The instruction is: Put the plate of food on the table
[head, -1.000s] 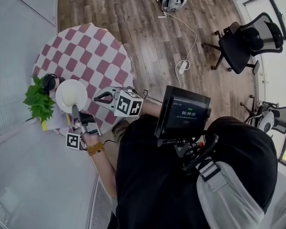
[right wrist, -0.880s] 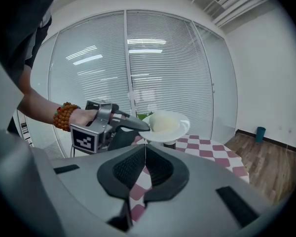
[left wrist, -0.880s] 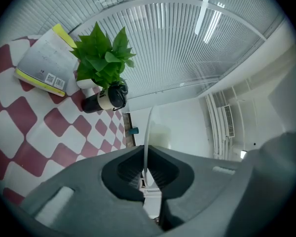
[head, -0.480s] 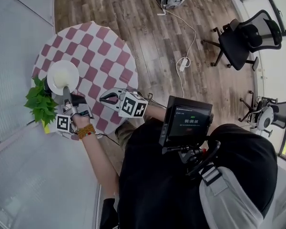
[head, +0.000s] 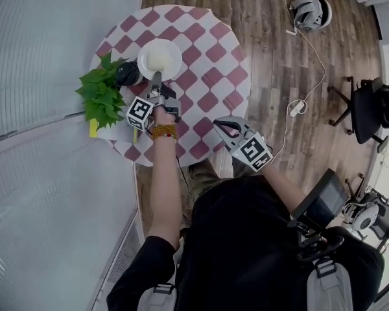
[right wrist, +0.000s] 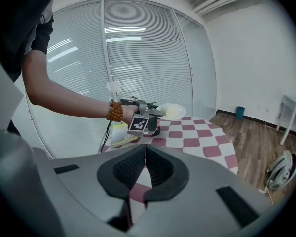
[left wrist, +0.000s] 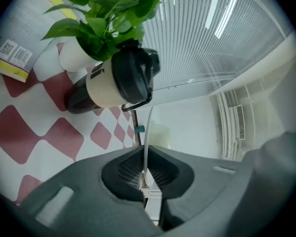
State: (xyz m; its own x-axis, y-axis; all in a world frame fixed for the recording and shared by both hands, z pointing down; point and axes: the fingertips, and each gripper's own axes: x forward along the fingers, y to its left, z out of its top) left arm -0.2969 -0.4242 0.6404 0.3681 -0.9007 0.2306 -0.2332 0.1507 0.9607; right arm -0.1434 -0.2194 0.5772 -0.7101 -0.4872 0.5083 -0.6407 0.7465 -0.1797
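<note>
A white plate [head: 170, 52] carrying a pale mound of food [head: 157, 59] hangs over the round checkered table [head: 207, 57], beside the black tumbler [head: 126, 74]. My left gripper [head: 157, 78] is shut on the plate's near rim. In the left gripper view that rim [left wrist: 147, 127] shows edge-on as a thin white line between the jaws of the left gripper [left wrist: 145, 174]. From the right gripper view the plate [right wrist: 171, 111] looks slightly above the cloth. My right gripper [head: 219, 123] is shut and holds nothing, near the table's front edge.
A potted green plant [head: 102, 96] and a yellow-edged book [head: 94, 129] occupy the table's left side next to the tumbler [left wrist: 113, 83]. A window wall runs along the left. On the wood floor lie a cable [head: 311, 50] and a headset [head: 310, 11]; office chairs [head: 376, 109] stand at right.
The left gripper has carried the plate from beside the plant further in over the table, past the tumbler. The head view has swung round. The right gripper stays shut near the table's edge.
</note>
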